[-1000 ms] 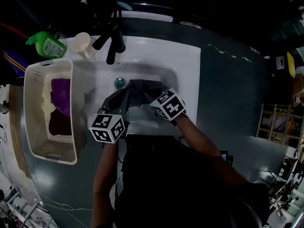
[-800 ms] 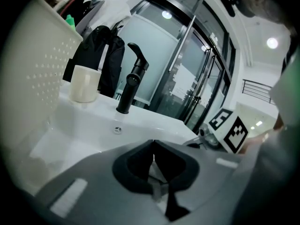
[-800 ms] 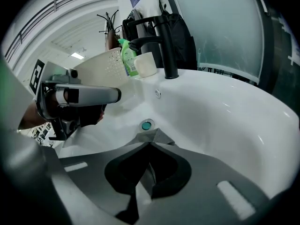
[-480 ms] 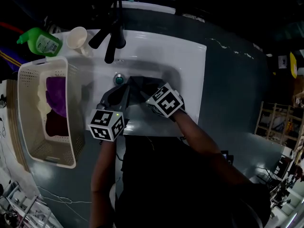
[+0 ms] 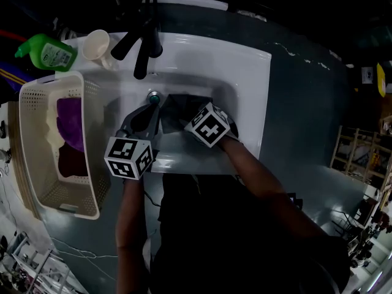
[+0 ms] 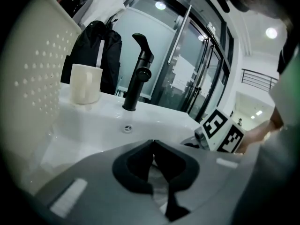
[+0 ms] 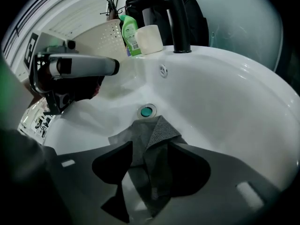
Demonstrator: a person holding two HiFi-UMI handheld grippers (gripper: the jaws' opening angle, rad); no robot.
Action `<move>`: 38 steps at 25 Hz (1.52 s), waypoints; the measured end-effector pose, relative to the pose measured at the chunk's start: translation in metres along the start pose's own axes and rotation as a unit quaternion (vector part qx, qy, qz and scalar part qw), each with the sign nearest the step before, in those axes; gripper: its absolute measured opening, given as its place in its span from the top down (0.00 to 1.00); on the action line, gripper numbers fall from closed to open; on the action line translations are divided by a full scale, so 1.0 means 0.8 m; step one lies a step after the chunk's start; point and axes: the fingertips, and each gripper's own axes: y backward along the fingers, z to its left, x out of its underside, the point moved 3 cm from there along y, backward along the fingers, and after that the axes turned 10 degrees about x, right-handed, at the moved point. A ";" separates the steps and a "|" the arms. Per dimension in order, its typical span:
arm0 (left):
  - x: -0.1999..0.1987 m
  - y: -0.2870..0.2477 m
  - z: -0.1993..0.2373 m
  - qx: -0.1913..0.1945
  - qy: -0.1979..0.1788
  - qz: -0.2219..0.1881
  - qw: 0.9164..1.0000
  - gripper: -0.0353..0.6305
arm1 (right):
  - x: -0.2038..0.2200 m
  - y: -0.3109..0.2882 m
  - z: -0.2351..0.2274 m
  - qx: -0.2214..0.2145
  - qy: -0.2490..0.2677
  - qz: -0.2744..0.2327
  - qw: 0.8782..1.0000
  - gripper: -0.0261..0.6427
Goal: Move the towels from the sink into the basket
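A grey towel [image 5: 177, 106] lies crumpled in the bottom of the white sink [image 5: 245, 84], just right of the teal drain [image 5: 153, 97]. My right gripper [image 5: 188, 116] points steeply down into the basin. In the right gripper view its jaws have just been opening and now stand apart astride the grey towel [image 7: 157, 128]; the pads do not press it. My left gripper [image 5: 147, 112] hovers over the basin's left side near the drain. In the left gripper view its fingertips [image 6: 152, 145] meet with nothing between them. The cream basket [image 5: 37, 182] stands left of the sink.
The basket holds a purple towel [image 5: 72, 121] and a dark red one [image 5: 76, 161]. A black faucet [image 5: 144, 48] overhangs the basin's back. Behind the basket stand a cream cup [image 5: 98, 45] and a green bottle [image 5: 46, 51]. The person's arms [image 5: 257, 182] reach in from the front.
The right gripper has sunk lower into the basin over the grey towel. The left gripper has shifted a little toward the drain. The towel lies where it was.
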 end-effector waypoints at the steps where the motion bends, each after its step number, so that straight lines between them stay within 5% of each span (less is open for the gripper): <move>1: 0.000 0.000 0.001 0.002 0.001 0.000 1.000 0.93 | 0.001 -0.002 0.000 0.002 0.005 0.003 1.000 0.60; 12: 0.002 0.008 0.000 0.022 -0.012 0.007 1.000 0.93 | 0.009 -0.028 0.000 0.016 0.012 0.024 1.000 0.60; 23: 0.000 0.016 -0.001 0.009 -0.021 0.002 1.000 0.93 | 0.005 -0.034 -0.014 0.060 0.021 0.013 0.998 0.93; 38: 0.005 0.035 -0.010 -0.012 -0.002 -0.017 1.000 0.93 | -0.004 0.001 -0.015 0.039 -0.047 -0.030 0.998 0.94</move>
